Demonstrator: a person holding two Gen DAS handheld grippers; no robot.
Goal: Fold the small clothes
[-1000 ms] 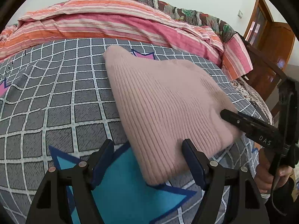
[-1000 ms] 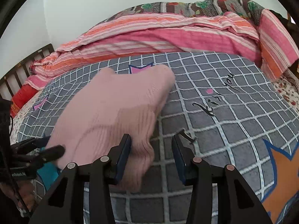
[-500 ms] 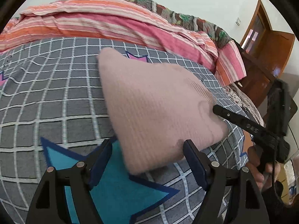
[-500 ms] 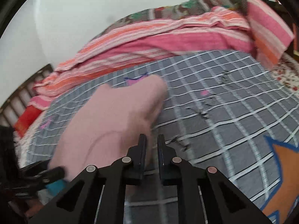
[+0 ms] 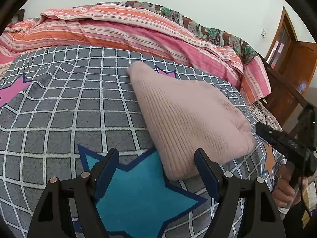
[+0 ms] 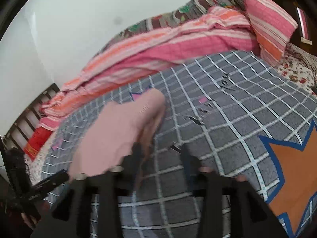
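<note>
Right gripper (image 6: 160,154) reopened off folded pink sweater (image 5: 190,119), left gripper (image 5: 156,166) spread wide beside it, grey checked blanket (image 5: 59,109) beneath.

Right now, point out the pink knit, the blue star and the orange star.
pink knit (image 5: 190,119), left wrist view, middle of its ribbed top.
blue star (image 5: 138,194), left wrist view, its centre.
orange star (image 6: 293,170), right wrist view, its centre.
</note>
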